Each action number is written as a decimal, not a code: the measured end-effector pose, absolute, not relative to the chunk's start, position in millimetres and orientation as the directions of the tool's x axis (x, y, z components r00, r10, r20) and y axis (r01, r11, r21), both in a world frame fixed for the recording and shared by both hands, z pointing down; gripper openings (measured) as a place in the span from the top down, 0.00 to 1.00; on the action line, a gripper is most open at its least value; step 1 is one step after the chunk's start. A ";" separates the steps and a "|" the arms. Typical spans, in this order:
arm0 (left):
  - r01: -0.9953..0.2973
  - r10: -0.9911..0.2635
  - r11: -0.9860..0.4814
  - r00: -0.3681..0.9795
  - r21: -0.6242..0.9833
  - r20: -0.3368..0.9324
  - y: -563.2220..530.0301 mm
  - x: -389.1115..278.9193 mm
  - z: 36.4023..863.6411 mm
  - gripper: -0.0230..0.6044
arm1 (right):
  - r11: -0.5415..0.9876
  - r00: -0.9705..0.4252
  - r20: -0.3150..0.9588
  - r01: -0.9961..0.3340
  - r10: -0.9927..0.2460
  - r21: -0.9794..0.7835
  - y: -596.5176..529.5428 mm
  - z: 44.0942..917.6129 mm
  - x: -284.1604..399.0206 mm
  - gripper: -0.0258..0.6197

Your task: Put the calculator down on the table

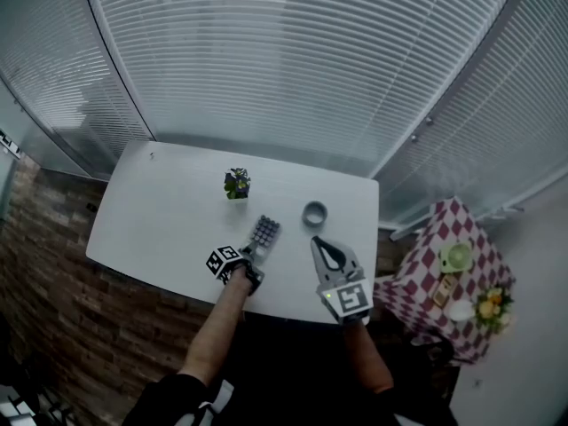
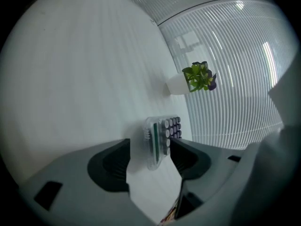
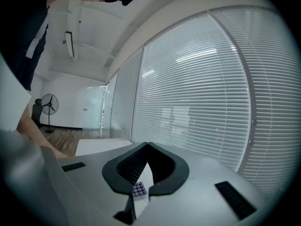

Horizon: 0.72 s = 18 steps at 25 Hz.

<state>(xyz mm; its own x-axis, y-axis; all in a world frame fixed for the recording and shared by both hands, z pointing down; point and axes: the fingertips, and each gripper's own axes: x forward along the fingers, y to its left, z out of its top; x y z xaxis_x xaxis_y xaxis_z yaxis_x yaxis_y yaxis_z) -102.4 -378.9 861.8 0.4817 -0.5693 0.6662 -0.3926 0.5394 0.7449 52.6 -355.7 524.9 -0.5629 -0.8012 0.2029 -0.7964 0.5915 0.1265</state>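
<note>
**Q:** Where is the calculator (image 1: 264, 232)?
**A:** Flat on the bench (image 1: 160, 220), toward its near edge. It lies between the jaws of your left claw (image 2: 149, 149), which are spread wide.
**Q:** And your right claw (image 3: 147, 147)?
**A:** Jaws together, empty, by the near-right corner.

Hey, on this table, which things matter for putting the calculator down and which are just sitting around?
In the job: calculator, flat on the white table; left gripper, jaws open either side of it.
Lying about: potted plant; grey ring; right gripper, jaws shut; checked side table.
</note>
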 end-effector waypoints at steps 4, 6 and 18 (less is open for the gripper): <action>-0.340 -0.636 0.542 0.432 0.769 0.640 -371.8 -116.0 851.9 0.56 | 0.581 -0.554 0.200 -0.805 -0.808 0.118 -359.4 524.8 54.2 0.95; -0.301 -0.679 0.513 0.431 0.804 0.594 -371.2 -118.0 841.9 0.56 | 0.583 -0.556 0.199 -0.805 -0.807 0.114 -359.3 526.0 55.5 0.95; -0.187 -0.846 0.104 0.499 0.977 0.186 -380.2 -128.7 720.2 0.55 | 0.554 -0.534 0.184 -0.829 -0.825 0.077 -361.8 523.9 71.8 0.95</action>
<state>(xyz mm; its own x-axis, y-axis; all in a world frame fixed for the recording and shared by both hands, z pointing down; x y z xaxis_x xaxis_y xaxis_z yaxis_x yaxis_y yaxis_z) -128.7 -380.2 720.2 0.4992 -0.8464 0.1856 -0.1867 0.1041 0.9769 71.8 -361.8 523.9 -0.5343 -0.8250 0.1841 -0.8290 0.5540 0.0767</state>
